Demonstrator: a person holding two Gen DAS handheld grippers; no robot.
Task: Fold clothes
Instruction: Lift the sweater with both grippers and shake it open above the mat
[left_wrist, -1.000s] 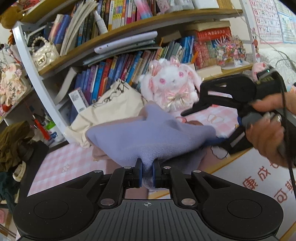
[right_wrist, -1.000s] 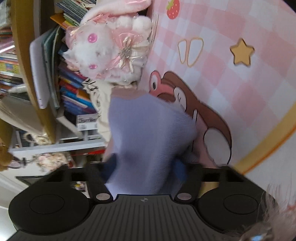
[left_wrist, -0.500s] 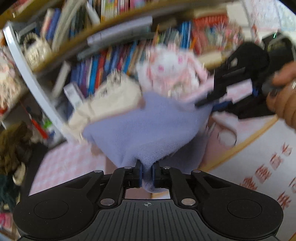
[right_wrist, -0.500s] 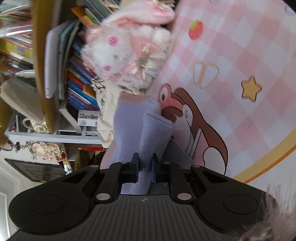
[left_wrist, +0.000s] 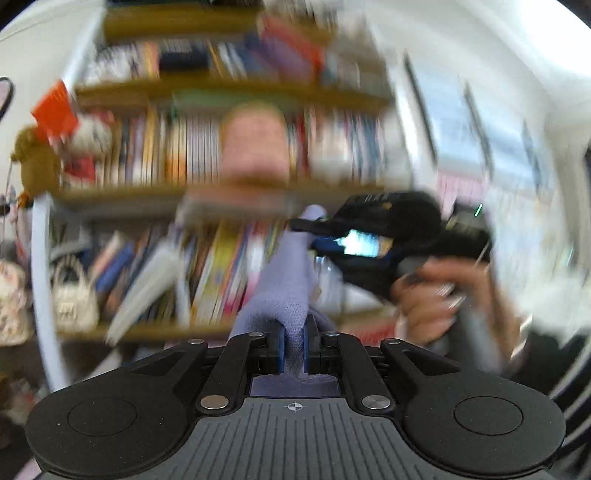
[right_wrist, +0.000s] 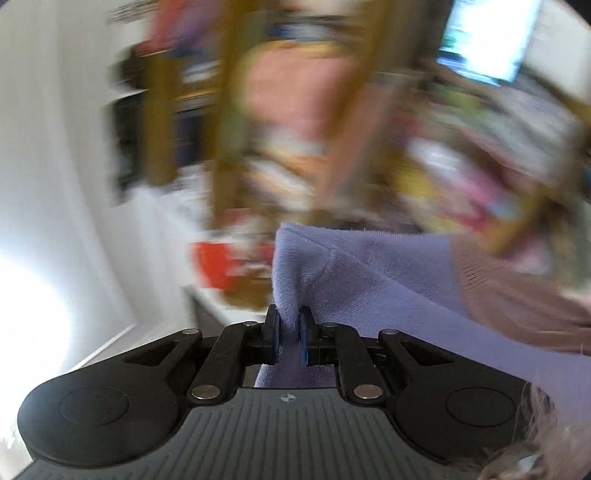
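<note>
A lavender knit garment (left_wrist: 284, 288) with a dusty pink part (right_wrist: 517, 306) is held up in the air between both grippers. My left gripper (left_wrist: 294, 345) is shut on a fold of it, and the cloth runs up and away as a narrow band. Over in the left wrist view the right gripper (left_wrist: 314, 236) pinches the far end, with a hand (left_wrist: 432, 295) on its handle. In the right wrist view my right gripper (right_wrist: 289, 338) is shut on the lavender cloth (right_wrist: 369, 273), which spreads off to the right. Both views are heavily blurred.
A wooden bookshelf (left_wrist: 207, 199) packed with books fills the background, with a small white handbag (left_wrist: 72, 299) on its left side. A white wall (right_wrist: 55, 184) shows at the left of the right wrist view. The floor mat is out of sight.
Both grippers have swung sharply upward with the garment, lifting it off the pink mat. The views now show the upper shelves and wall instead of the mat and plush rabbit.
</note>
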